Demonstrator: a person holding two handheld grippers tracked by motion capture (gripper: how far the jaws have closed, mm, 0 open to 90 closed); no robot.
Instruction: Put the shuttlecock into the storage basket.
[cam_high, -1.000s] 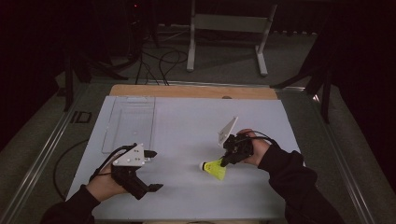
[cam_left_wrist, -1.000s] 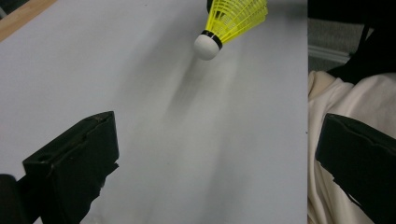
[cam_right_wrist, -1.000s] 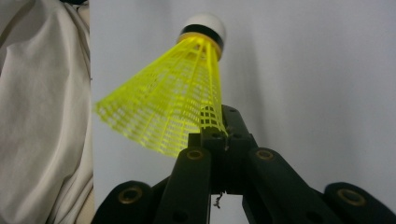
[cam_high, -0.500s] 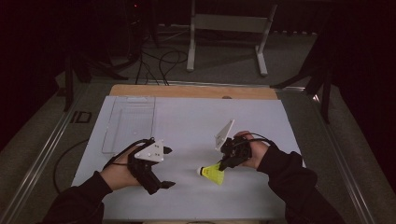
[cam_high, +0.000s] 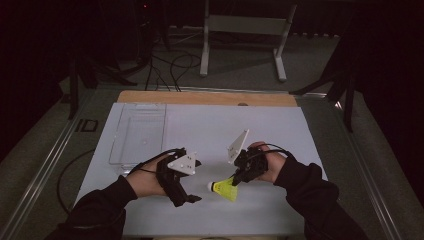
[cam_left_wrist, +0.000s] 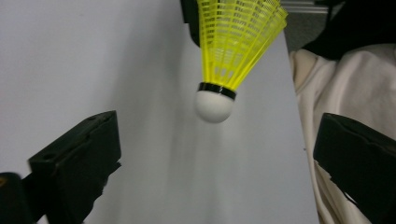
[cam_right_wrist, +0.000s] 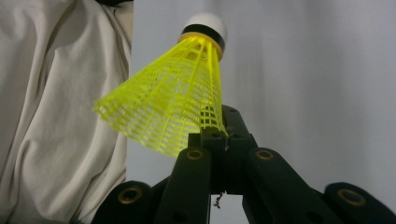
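The left gripper (cam_high: 186, 196) has slid in across the white sheet toward the middle since a second ago, and now it sits just beside the yellow shuttlecock (cam_high: 225, 189), while the right gripper (cam_high: 239, 178) has barely budged. That right gripper is clamped shut on the edge of the shuttlecock's mesh skirt, and in the right gripper view the jaws are pinched tight together on the yellow plastic netting, the white cork nose (cam_right_wrist: 205, 23) pointing away from the camera. From above, the shuttlecock hangs low over the white table sheet (cam_high: 300, 135), a little in front of the centre, nose aimed at the left gripper. In the left gripper view, the two black jaws stand wide apart, nothing between the pads, and the shuttlecock's cork dangles ahead of the gap, skirt flaring upward. There is cream cloth (cam_left_wrist: 345, 88) along the table's edge beyond it. A clear plastic tray (cam_high: 139, 136) rests on the far left part of the sheet, well apart from both grippers. The wooden strip (cam_high: 200, 98) of the table runs along the far edge.
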